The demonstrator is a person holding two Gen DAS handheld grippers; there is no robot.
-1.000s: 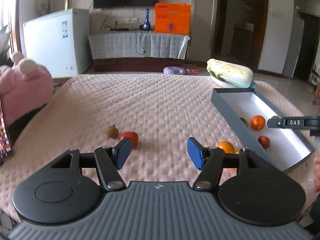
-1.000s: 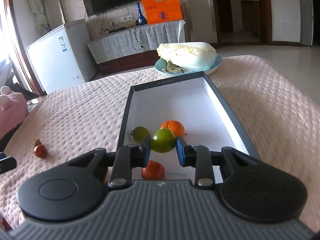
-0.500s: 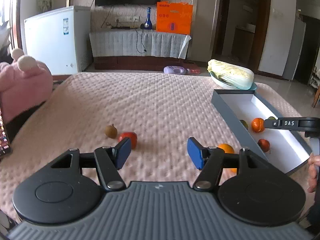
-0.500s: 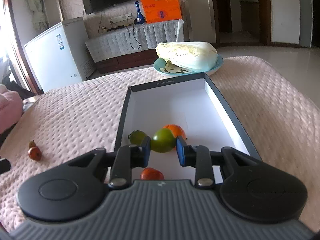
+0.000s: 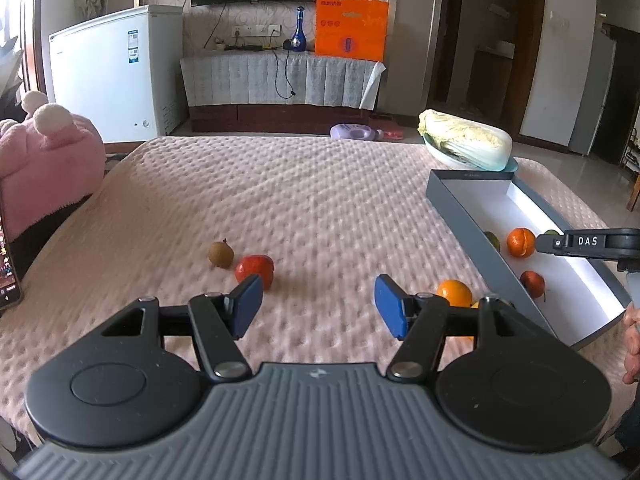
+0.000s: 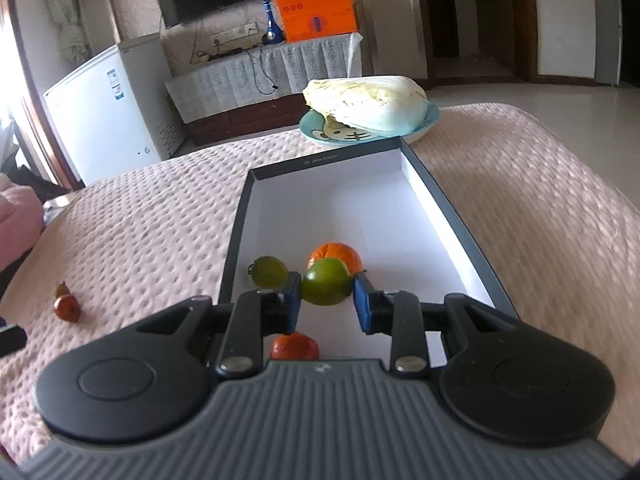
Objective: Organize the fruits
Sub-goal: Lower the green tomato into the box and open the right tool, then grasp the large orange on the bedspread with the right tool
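One round green fruit [image 6: 326,286], no evident long axis, between the right hand-held gripper's [image 6: 327,305] pads above the box [image 6: 452,208]; left hand-held gripper [image 5: 319,305] wide, empty.

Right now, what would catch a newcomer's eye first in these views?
The right hand-held gripper grips a green fruit over the near end of the grey box. Beyond the box, a pale cabbage fills a blue plate. The left hand-held gripper is open above the pink blanket.

Left gripper [image 5: 319,303]: black linkage arms, silver pivot screws, blue pads [image 5: 390,306]. Ribbed grey housing. Right gripper [image 6: 327,300]: identical, side marked "DAS".
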